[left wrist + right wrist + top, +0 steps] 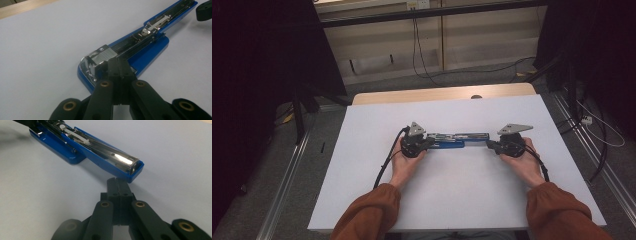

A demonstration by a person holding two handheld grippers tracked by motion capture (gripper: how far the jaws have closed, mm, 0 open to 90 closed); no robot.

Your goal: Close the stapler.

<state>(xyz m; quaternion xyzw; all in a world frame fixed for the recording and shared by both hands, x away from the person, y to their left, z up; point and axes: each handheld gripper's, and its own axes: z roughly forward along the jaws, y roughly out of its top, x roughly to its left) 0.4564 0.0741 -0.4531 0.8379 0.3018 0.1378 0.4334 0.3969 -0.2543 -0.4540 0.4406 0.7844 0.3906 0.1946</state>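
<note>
A blue stapler [452,140] lies opened out flat on the white table [412,200], its metal staple channel facing up. My left gripper [429,142] is at the stapler's left end, jaws shut together. In the left gripper view its tips [117,65] rest on the metal rail beside a silver block [100,57] at the base end of the stapler [150,47]. My right gripper [489,144] is at the right end, also shut. In the right gripper view its tips [117,182] sit just short of the blue tip of the stapler's opened arm [130,171]. Nothing lies between either pair of jaws.
A wooden strip [442,94] runs along the table's far edge. Cables [422,60] cross the floor beyond it, and metal rails [287,175] flank the table. Black curtains [257,75] hang on both sides. White tabletop spreads all around the stapler.
</note>
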